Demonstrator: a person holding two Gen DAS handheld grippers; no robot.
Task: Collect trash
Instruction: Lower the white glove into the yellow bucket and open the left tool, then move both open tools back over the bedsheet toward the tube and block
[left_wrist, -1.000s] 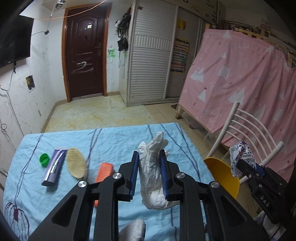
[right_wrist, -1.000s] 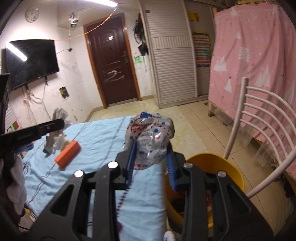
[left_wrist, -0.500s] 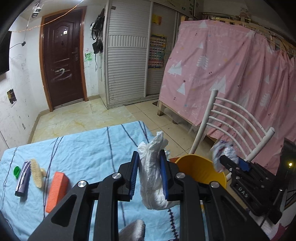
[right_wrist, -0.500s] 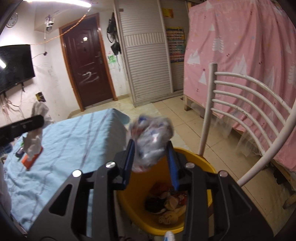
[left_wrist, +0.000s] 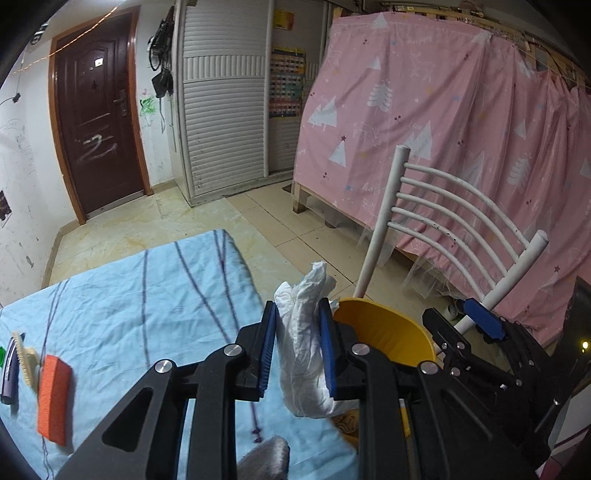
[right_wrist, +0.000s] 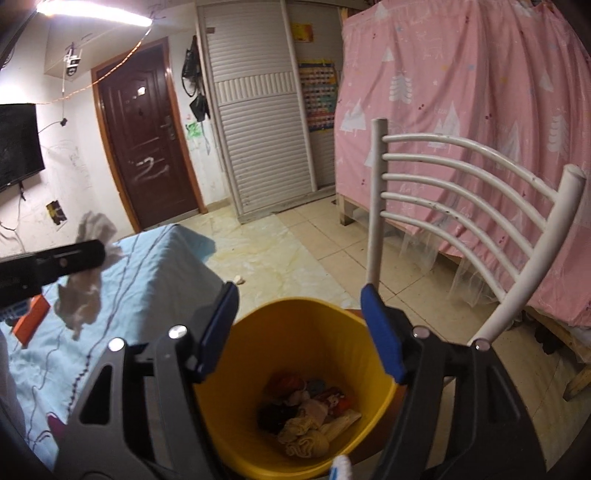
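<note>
The left gripper (left_wrist: 297, 345) has its blue-padded jaws clamped on a crumpled white tissue wad (left_wrist: 304, 347), which sticks up above the pads and hangs below them, held in the air at the right-hand edge of the worktop covered with a light-blue cloth with dark purple lines (left_wrist: 140, 306). Just to its right stands the round yellow plastic bin (left_wrist: 384, 334), beside a white metal chair with curved back rails (left_wrist: 454, 229). The right gripper (right_wrist: 299, 326) hangs directly over that bin (right_wrist: 295, 325) with its jaws spread wide apart and nothing between them — inside the bin lies a heap of mixed trash (right_wrist: 310, 413), wrappers and crumpled paper among it. In the right wrist view the tissue wad (right_wrist: 86, 269) shows at the left, pinched in the other gripper's black arm above the cloth. On the far left of the worktop rest an orange rectangular sponge block (left_wrist: 53, 398), a pale oval brush (left_wrist: 26, 363) and a purple tube (left_wrist: 9, 373).
</note>
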